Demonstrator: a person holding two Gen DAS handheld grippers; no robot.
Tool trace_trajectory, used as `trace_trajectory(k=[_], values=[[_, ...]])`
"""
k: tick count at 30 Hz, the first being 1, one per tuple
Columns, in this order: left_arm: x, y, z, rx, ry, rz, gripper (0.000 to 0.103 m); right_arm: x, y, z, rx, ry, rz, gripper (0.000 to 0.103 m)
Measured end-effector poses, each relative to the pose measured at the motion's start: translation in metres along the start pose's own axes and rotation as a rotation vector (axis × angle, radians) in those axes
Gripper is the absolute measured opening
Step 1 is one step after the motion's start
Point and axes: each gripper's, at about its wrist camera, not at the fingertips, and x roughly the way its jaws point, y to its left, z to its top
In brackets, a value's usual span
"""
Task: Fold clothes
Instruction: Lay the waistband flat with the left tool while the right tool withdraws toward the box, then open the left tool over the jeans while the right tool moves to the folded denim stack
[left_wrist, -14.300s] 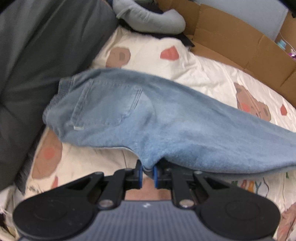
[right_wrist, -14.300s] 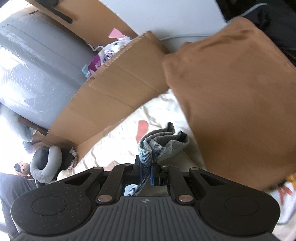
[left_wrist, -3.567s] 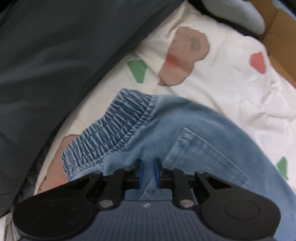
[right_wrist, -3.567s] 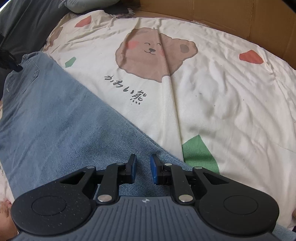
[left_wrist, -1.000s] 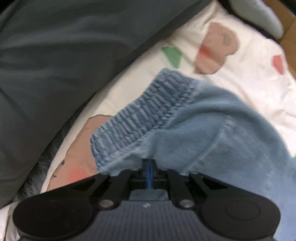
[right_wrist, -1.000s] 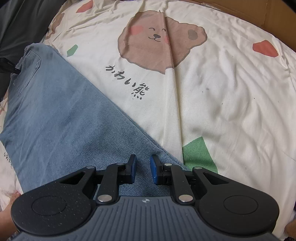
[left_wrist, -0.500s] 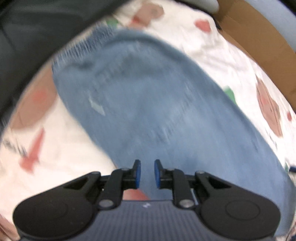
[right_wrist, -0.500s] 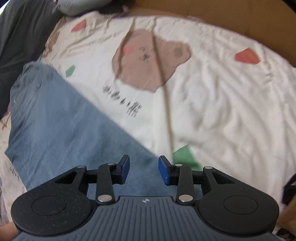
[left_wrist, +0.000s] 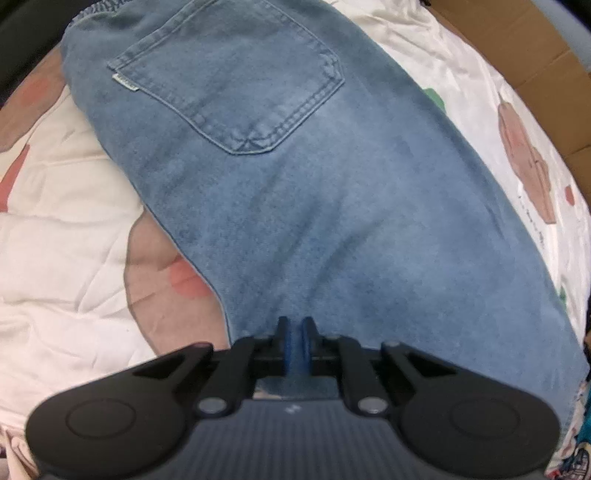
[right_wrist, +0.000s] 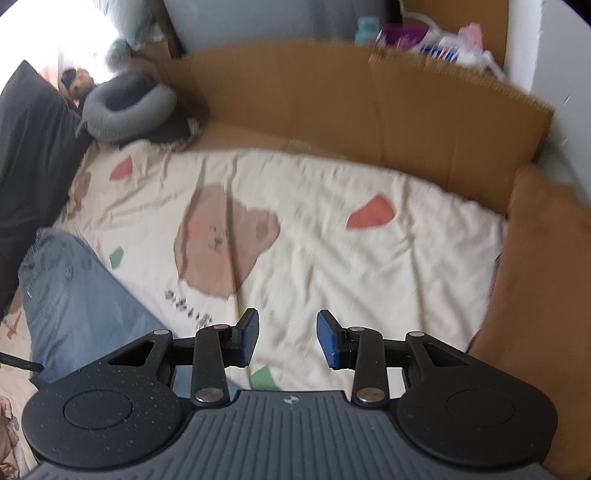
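The jeans (left_wrist: 314, 192) are lying spread on the cream bedsheet (left_wrist: 62, 229) with its bear prints, back side up, with the stitched back pocket (left_wrist: 236, 74) facing the left wrist camera and the waistband running off the top edge. The left gripper (left_wrist: 294, 338) is pointing steeply down at the near edge of the denim, and its jaws have just been closing; the blue pads (left_wrist: 306, 345) are now pinching a thin fold of the jeans between them.

The right gripper (right_wrist: 287, 341) is hanging above the sheet with its blue pads (right_wrist: 246, 338) standing apart and nothing between them. Its jaws have been opening within the last second. From this view the jeans (right_wrist: 74, 302) are sitting at the lower left, well to the side of the right gripper, while the brown bear print (right_wrist: 221, 251) is lying ahead of it. A cardboard wall (right_wrist: 369, 110) is running along the far side of the bed, a grey ring-shaped cushion (right_wrist: 125, 107) is resting at the far left corner, and a brown cloth (right_wrist: 535, 277) is lying at the right edge. This frame is smeared, so the small items behind the cardboard are probably bottles and bags, though they cannot be made out clearly
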Motion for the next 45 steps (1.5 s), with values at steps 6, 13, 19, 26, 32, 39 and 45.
trace_trajectory(k=[6,13,19,26,32,39,45], values=[[0.004,-0.011,0.003,-0.028,0.023,0.095,0.002,-0.041,-0.022,0.040,0.039,-0.084,-0.041,0.042],[-0.041,-0.023,-0.001,-0.030,-0.003,0.134,0.015,-0.113,-0.039,0.098,0.052,-0.202,-0.079,0.042],[-0.068,-0.027,-0.003,-0.038,-0.070,0.165,0.017,-0.170,-0.061,0.124,0.057,-0.204,-0.100,0.042],[-0.091,-0.023,-0.003,-0.031,-0.095,0.215,0.018,-0.216,-0.085,0.100,0.039,-0.192,-0.088,0.042],[-0.107,-0.025,-0.003,-0.017,-0.124,0.224,0.024,-0.217,-0.103,0.022,0.075,-0.152,-0.080,0.044],[-0.107,-0.030,0.000,0.003,-0.127,0.247,0.030,-0.183,-0.121,-0.107,0.197,-0.042,-0.084,0.044],[-0.104,-0.036,-0.002,0.031,-0.126,0.263,0.045,-0.164,-0.122,-0.184,0.312,-0.007,-0.073,0.044]])
